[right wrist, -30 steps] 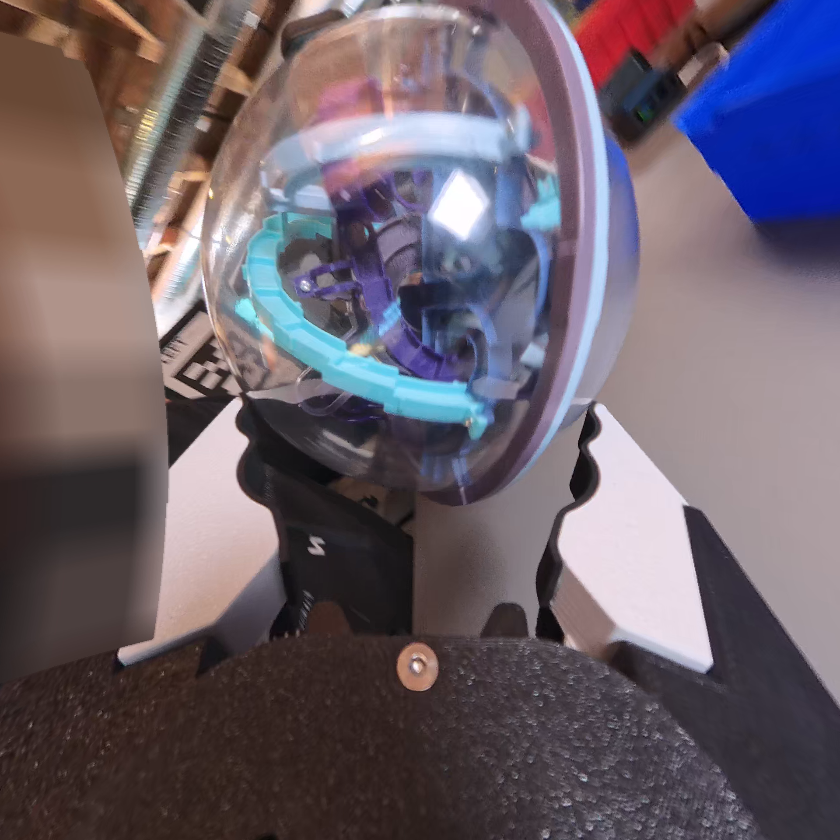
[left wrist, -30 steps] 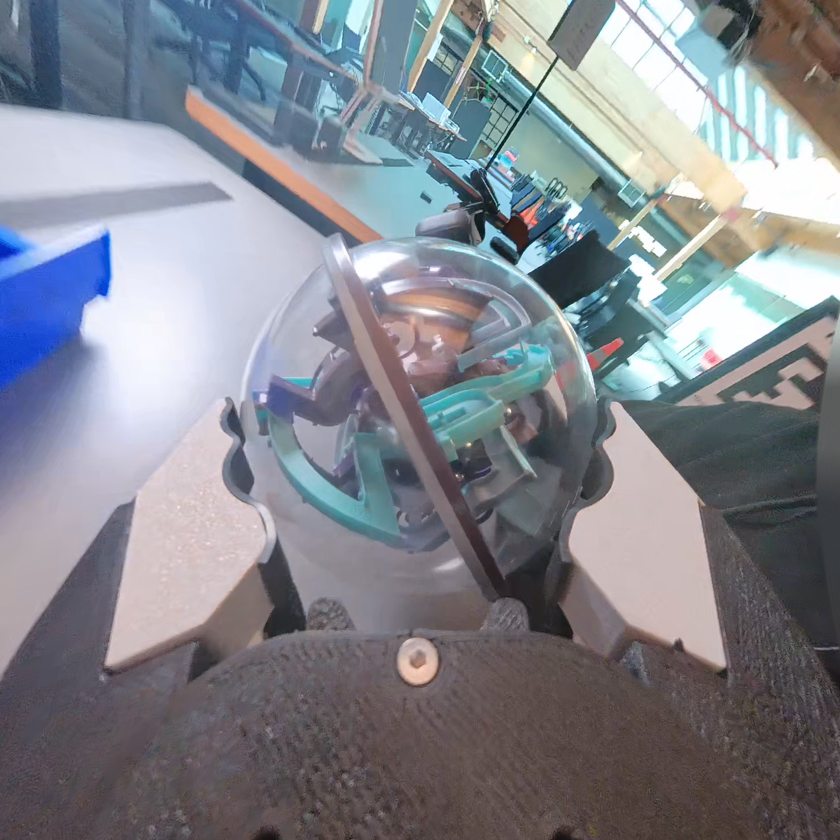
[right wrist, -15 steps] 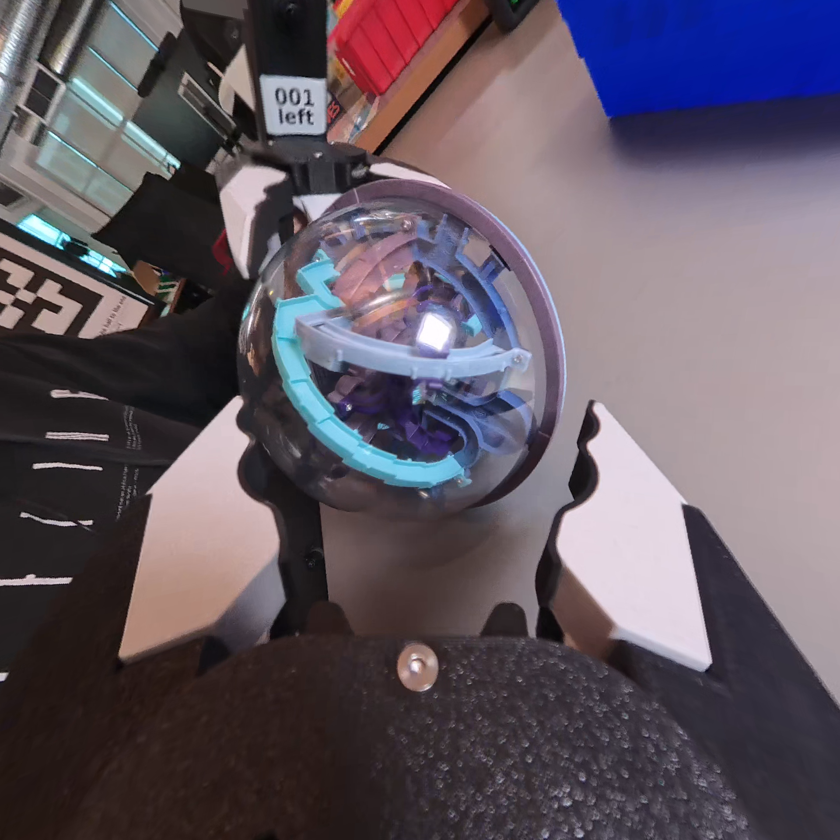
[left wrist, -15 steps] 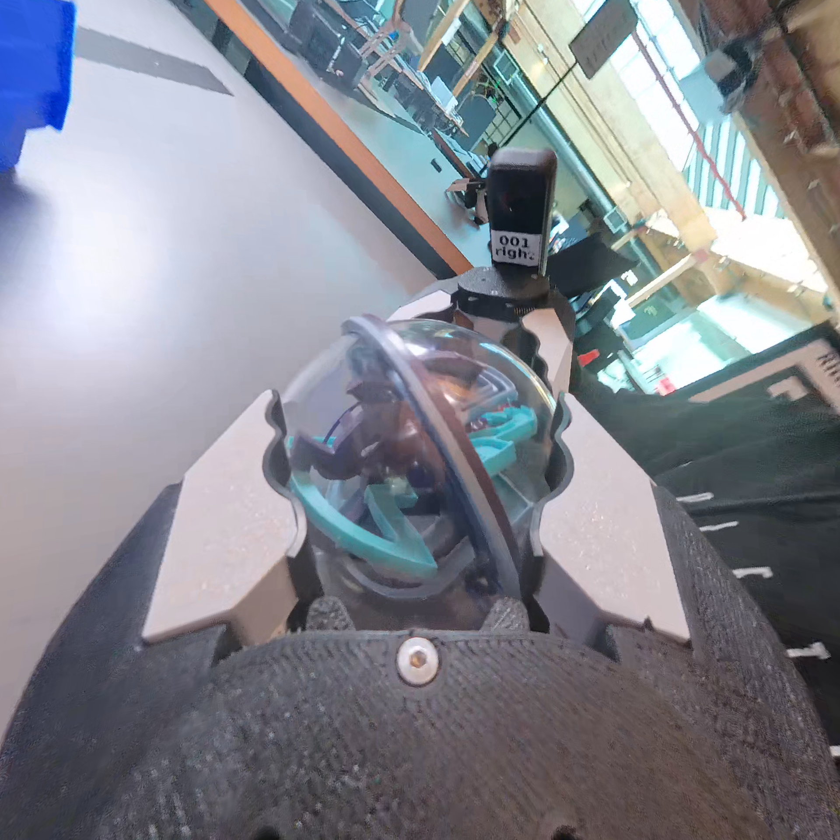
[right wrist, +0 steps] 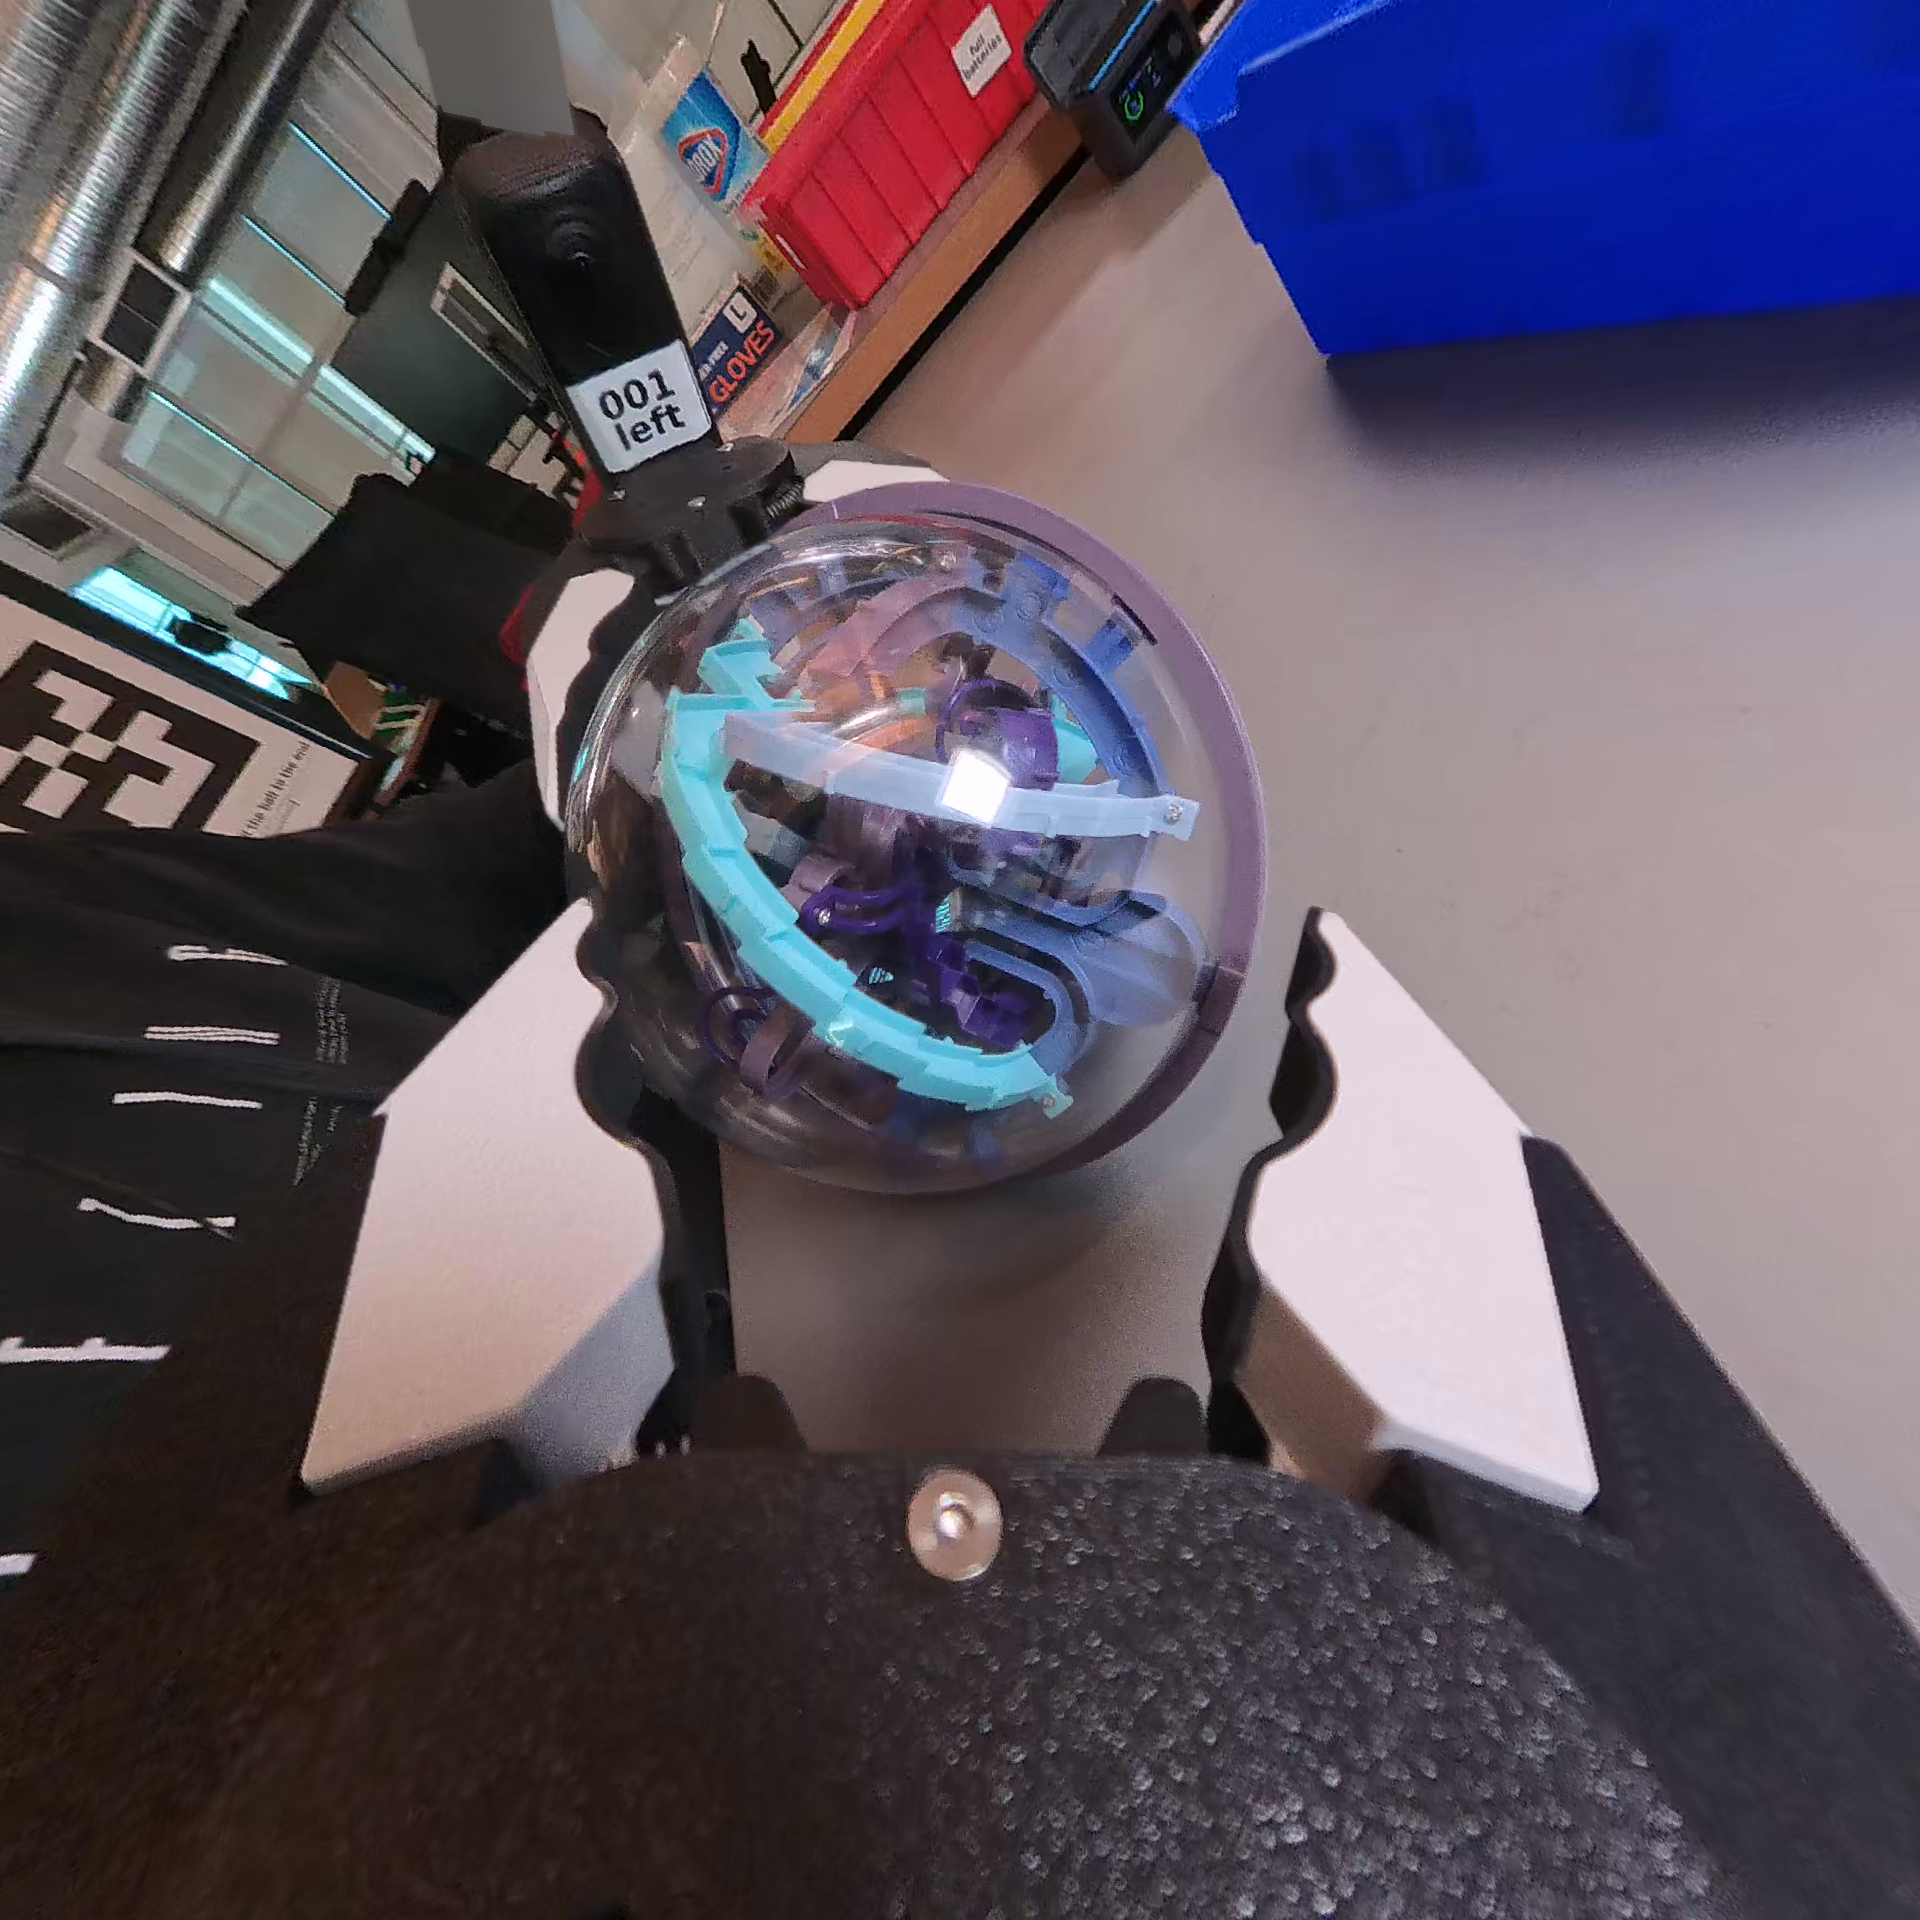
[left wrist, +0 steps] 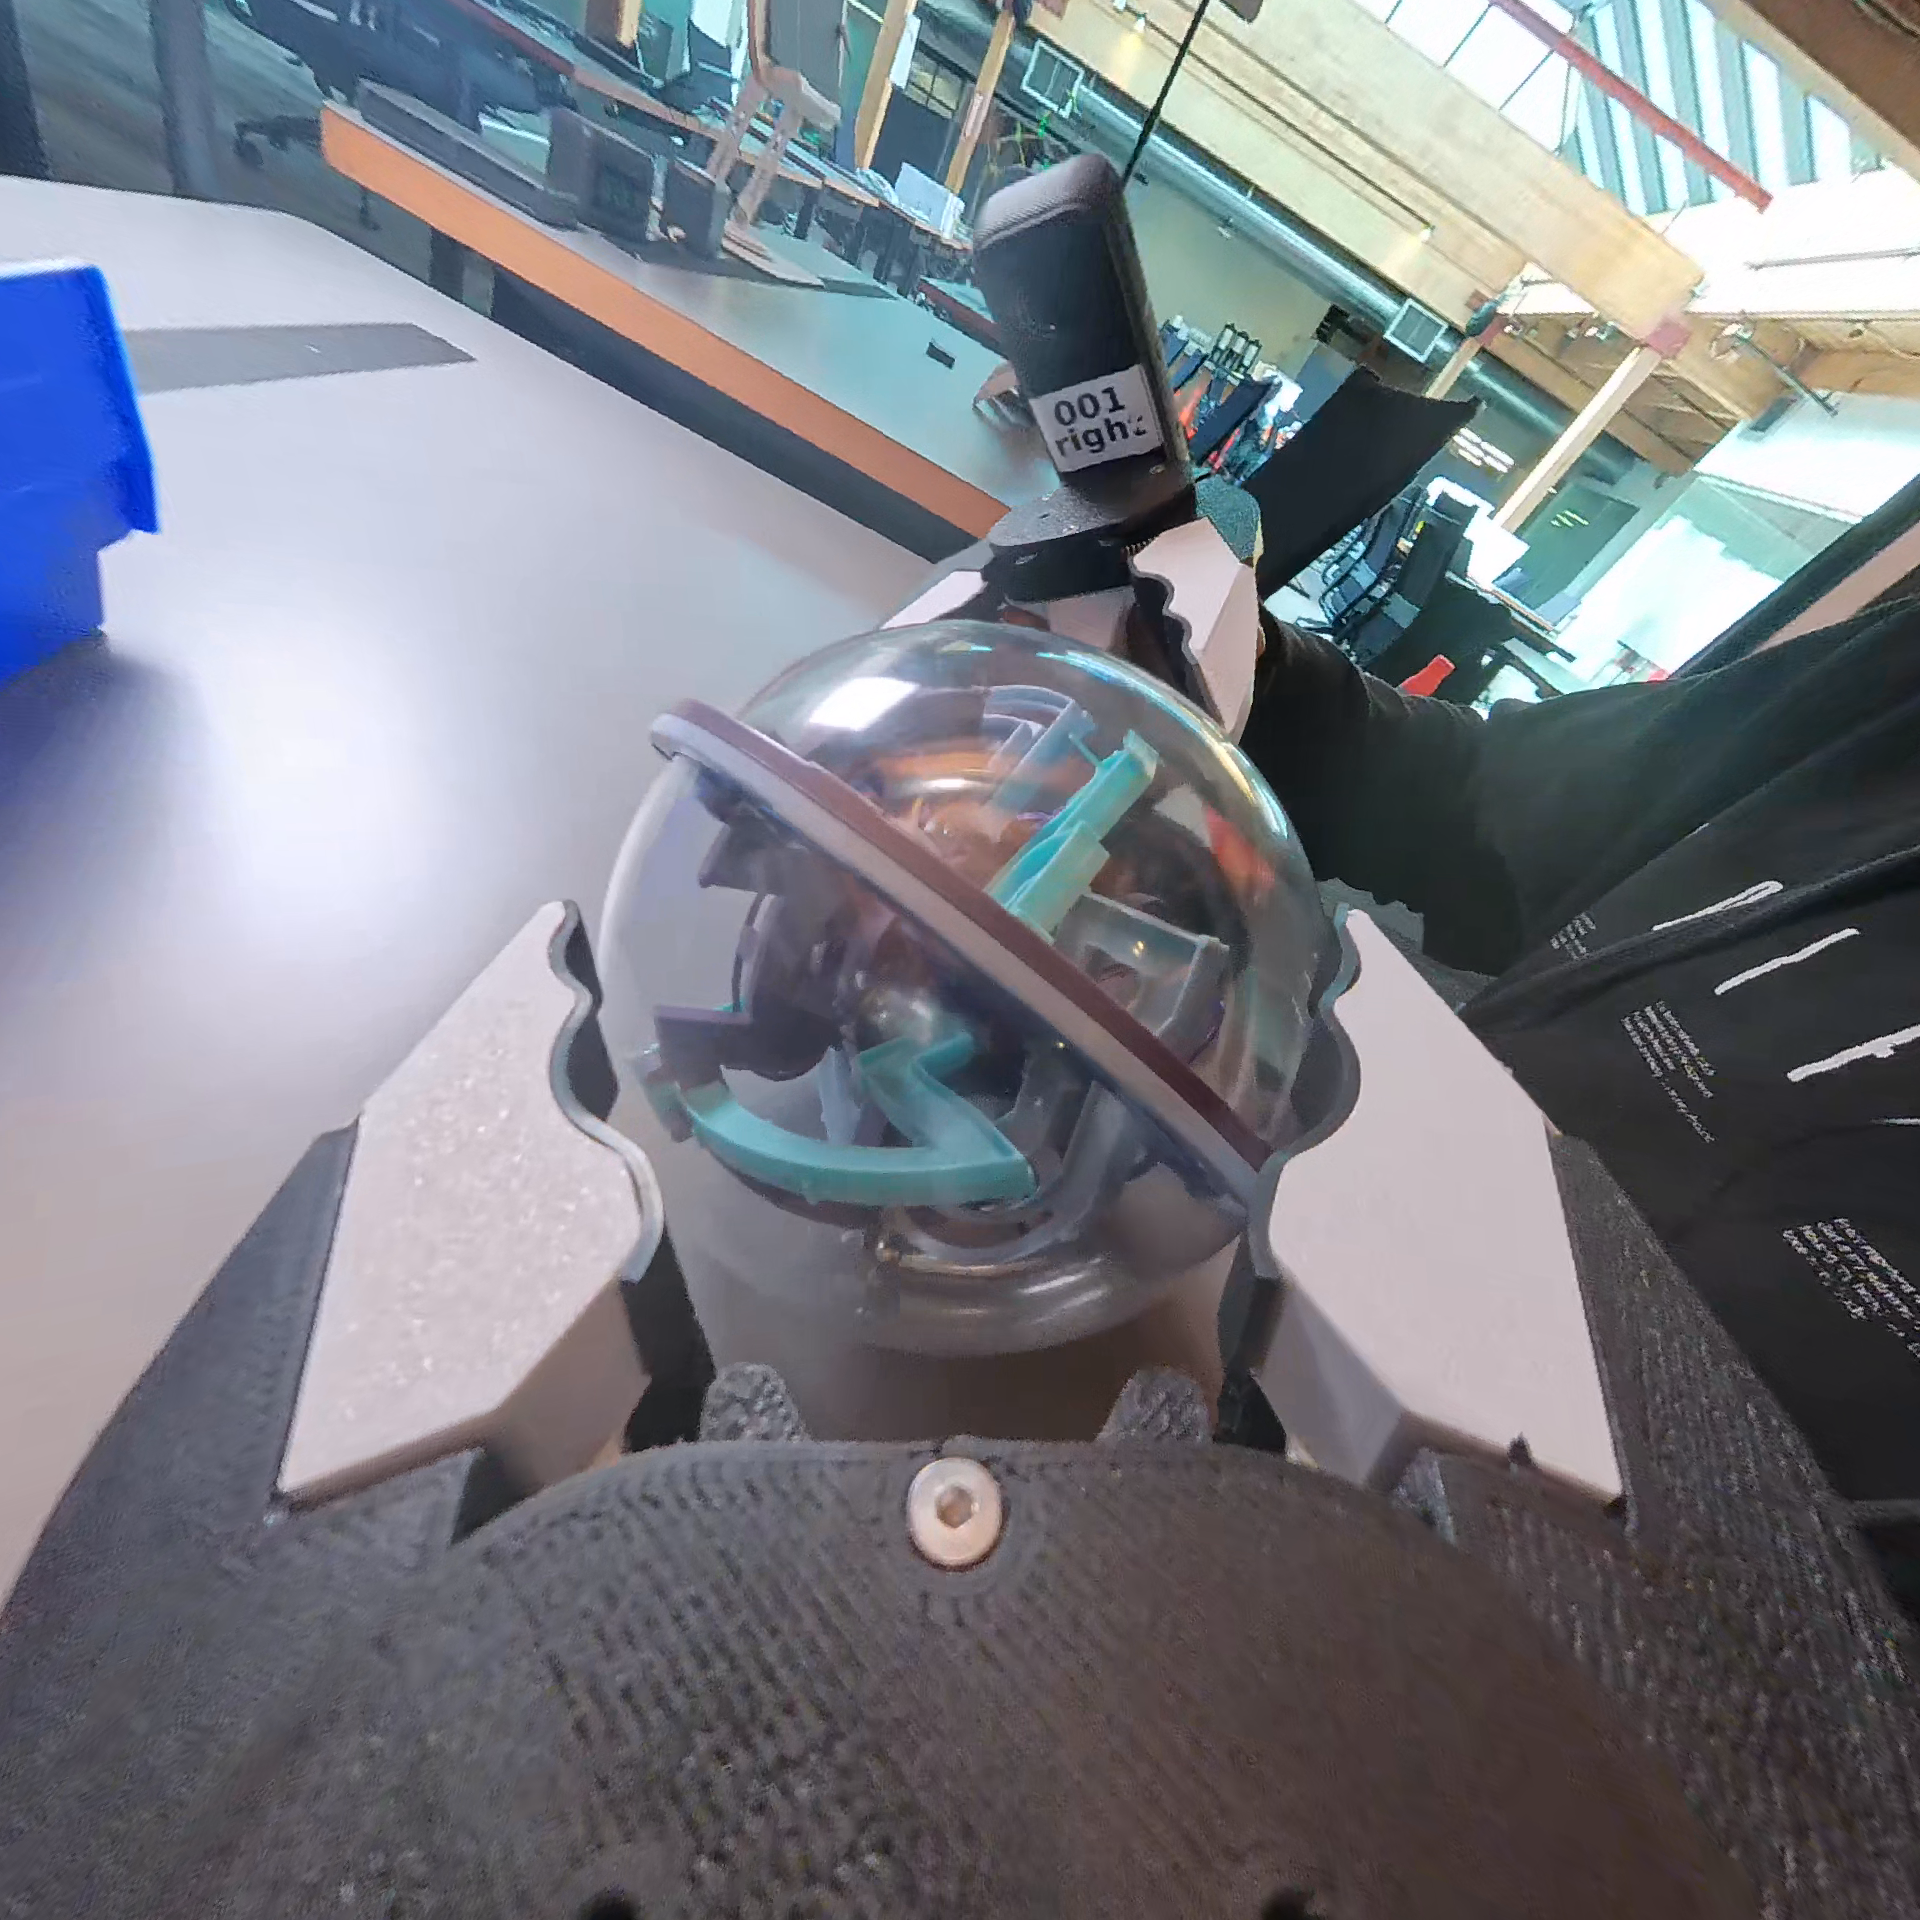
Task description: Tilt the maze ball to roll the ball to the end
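Note:
The maze ball [left wrist: 966,997], a clear sphere with teal, purple and grey tracks and a dark ring around it, rests on the grey table [left wrist: 364,623]. My left gripper [left wrist: 956,935] stands around it. Its right finger [left wrist: 1382,1039] touches the shell, and its left finger [left wrist: 499,1091] stands a sliver off, so it is open. My right gripper [right wrist: 948,920] faces the maze ball [right wrist: 914,842] from the other side. Its left finger [right wrist: 499,1091] is at the shell and its right finger [right wrist: 1382,1091] stands clear of the ring. It is open.
A blue bin [left wrist: 62,457] stands on the table at the left, and it also shows in the right wrist view [right wrist: 1558,156]. A red bin [right wrist: 894,156] sits beyond the table edge. A person's black sleeve [left wrist: 1558,883] lies beside the ball.
Half a second ago my left fingers pressed on the ball; they have since spread and the ball's ring has tipped over. My right fingers have narrowed towards the ball.

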{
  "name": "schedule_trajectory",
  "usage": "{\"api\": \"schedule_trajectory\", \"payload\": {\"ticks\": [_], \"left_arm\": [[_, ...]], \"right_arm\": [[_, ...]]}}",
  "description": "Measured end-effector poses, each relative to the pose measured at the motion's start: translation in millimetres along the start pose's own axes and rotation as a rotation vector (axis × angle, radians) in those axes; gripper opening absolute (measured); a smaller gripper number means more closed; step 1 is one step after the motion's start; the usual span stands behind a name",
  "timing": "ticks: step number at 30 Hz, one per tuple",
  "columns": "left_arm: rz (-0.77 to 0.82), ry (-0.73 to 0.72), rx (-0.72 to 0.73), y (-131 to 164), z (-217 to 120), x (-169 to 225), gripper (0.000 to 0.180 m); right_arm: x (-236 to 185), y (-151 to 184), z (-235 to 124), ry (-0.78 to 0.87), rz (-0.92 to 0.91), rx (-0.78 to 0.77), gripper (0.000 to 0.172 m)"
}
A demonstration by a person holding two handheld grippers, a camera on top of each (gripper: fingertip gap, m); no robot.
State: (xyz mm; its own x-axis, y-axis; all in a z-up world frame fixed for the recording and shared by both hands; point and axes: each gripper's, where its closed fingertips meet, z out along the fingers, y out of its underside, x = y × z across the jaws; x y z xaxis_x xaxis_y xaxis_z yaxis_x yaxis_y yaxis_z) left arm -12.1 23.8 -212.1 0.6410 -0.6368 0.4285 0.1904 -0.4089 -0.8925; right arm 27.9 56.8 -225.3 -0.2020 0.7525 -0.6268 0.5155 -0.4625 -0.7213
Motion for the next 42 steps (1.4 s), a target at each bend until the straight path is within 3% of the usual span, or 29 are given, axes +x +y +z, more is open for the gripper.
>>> {"api": "schedule_trajectory", "payload": {"ticks": [6, 11, 16, 21, 34, 42], "left_arm": [[0.034, -0.063, 0.064, -7, -20, 0, 0.13], [0.144, -0.16, 0.056, -3, -31, 12, 0.131], [0.263, -0.337, 0.018, 5, -26, -7, 0.134], [0.232, -0.285, 0.052, 9, -20, -16, 0.13], [0.274, -0.252, 0.123, 8, -18, -17, 0.129], [0.225, -0.246, 0.151, 6, -24, -21, 0.124]], "right_arm": [[-8, -7, -21, 0.032, -0.147, 0.072, 0.118], [-23, 7, -30, 0.093, -0.385, 0.052, 0.117], [-14, 13, -13, 0.2, -0.605, -0.003, 0.122], [-2, 6, 11, 0.201, -0.704, 0.008, 0.121], [8, 6, 17, 0.128, -0.69, 0.136, 0.115], [19, -18, -20, 0.081, -0.531, 0.282, 0.099]]}}
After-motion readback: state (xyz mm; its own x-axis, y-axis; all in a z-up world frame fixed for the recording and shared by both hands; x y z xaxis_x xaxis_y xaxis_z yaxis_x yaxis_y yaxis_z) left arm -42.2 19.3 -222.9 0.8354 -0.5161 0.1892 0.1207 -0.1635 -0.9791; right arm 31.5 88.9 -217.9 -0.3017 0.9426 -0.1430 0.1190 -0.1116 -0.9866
